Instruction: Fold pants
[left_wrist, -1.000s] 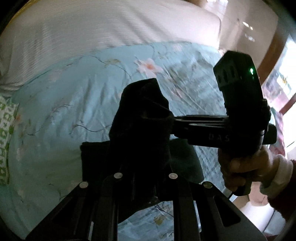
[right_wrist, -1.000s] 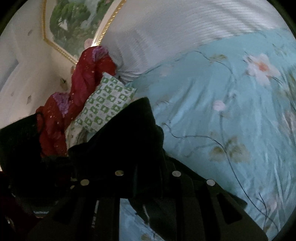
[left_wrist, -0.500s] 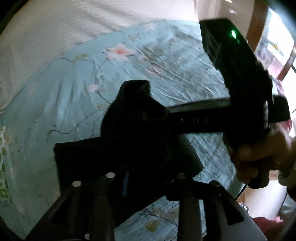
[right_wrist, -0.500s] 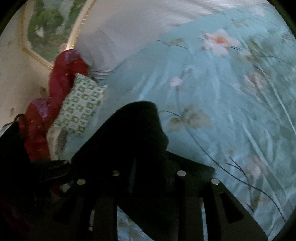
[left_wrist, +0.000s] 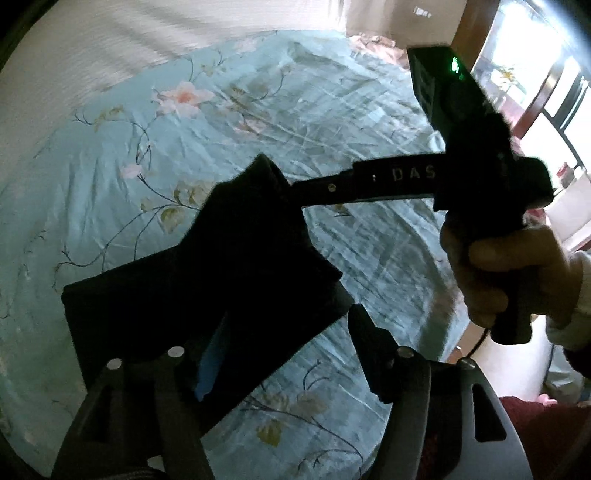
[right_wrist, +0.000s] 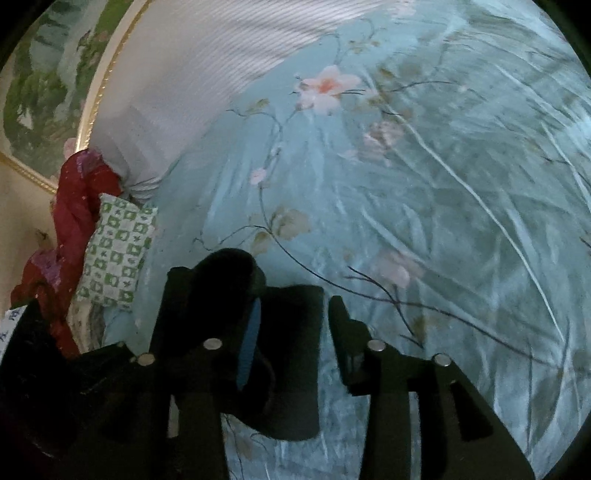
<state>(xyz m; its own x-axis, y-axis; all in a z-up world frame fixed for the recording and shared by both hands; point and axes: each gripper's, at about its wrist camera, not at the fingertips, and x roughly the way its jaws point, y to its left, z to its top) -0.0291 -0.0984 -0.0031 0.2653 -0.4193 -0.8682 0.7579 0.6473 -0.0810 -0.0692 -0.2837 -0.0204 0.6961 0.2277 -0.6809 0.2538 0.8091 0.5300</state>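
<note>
Black pants (left_wrist: 221, 266) lie in a folded bundle on the teal floral bedsheet (left_wrist: 295, 110), with one peak of cloth still raised. My left gripper (left_wrist: 284, 350) stands over their near edge, its jaws opening. Cloth lies against the blue-padded finger (left_wrist: 210, 362), and the other finger (left_wrist: 365, 339) is clear of it. In the right wrist view the pants (right_wrist: 291, 369) hang round the blue-padded finger (right_wrist: 251, 332) of my right gripper (right_wrist: 295, 325). Its jaws are opening too, and its other finger (right_wrist: 343, 325) is free. A hand (left_wrist: 491, 266) holds that gripper's black body (left_wrist: 461, 122).
A white striped quilt (right_wrist: 207, 74) covers the head of the bed. A green-checked pillow (right_wrist: 118, 251) and red clothing (right_wrist: 81, 195) are piled at the left, under a framed picture (right_wrist: 44, 92). The bed's edge and a bright window (left_wrist: 535, 74) lie to the right.
Both pairs of jaws have spread from pinching the black cloth. The lifted fold has sunk toward the sheet, and both grippers have come lower and closer to the bed.
</note>
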